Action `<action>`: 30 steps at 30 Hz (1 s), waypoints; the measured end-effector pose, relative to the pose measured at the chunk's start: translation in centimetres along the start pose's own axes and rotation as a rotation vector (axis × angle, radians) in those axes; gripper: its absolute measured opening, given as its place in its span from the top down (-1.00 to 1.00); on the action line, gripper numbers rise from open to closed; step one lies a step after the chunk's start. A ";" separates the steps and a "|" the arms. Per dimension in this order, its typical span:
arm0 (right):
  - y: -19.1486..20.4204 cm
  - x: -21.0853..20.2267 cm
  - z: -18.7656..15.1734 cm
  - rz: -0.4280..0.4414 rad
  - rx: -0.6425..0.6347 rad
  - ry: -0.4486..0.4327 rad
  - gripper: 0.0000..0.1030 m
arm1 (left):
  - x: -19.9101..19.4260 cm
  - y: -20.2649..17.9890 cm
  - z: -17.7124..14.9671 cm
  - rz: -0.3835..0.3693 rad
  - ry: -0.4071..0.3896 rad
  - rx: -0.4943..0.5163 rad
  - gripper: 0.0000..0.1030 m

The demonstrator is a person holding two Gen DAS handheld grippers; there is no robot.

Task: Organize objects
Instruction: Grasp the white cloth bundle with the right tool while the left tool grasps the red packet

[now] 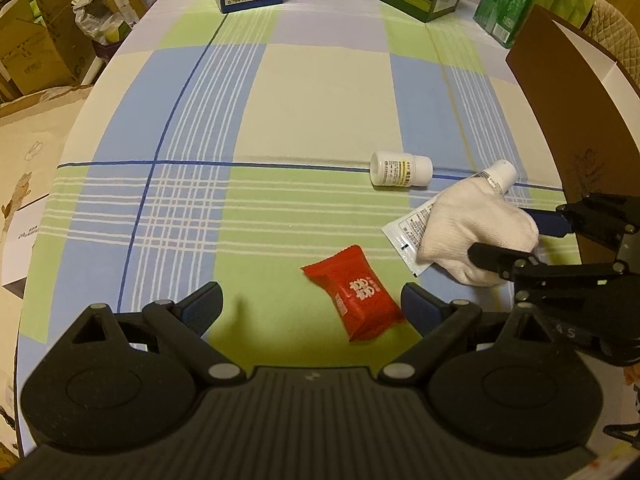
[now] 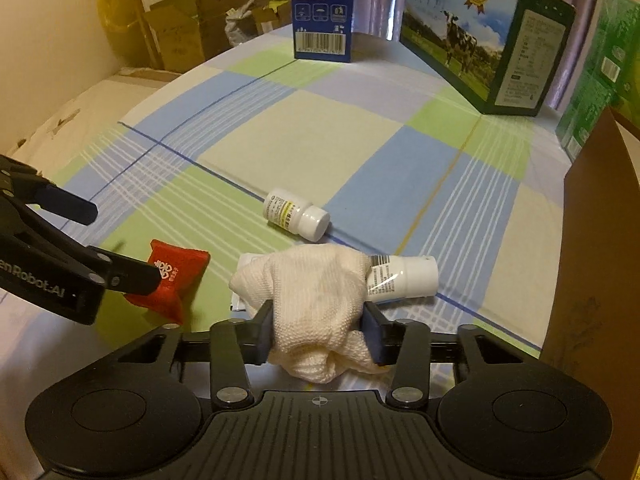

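The white cloth (image 2: 316,304) is pinched by the right gripper (image 2: 320,332) for lifting toward the brown box (image 2: 592,240), while the left gripper (image 1: 312,304) is held spread near the red packet (image 1: 356,300).

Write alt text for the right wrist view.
The right hand-held gripper clamps a crumpled white cloth lying over a white tube on a checked tablecloth. The open left hand-held gripper reaches toward a red packet.

Cluttered home storeroom: checked tablecloth (image 1: 320,92), stacked cardboard boxes (image 1: 36,40).
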State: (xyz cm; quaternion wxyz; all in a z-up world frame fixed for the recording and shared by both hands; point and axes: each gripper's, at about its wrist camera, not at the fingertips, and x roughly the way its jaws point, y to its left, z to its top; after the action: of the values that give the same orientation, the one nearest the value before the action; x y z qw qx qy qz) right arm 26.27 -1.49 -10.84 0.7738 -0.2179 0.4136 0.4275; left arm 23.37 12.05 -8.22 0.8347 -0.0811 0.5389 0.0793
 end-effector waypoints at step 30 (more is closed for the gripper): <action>-3.5 -4.8 -2.6 -0.017 0.295 0.007 0.36 | 2.9 -1.3 -0.1 -0.027 0.012 0.074 0.46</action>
State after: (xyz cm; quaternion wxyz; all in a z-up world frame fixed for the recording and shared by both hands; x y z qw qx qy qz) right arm 26.59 -7.47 -8.38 0.7996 -0.1069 0.4727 0.3546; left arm 24.71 10.87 -10.88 0.8350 -0.0580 0.5451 0.0478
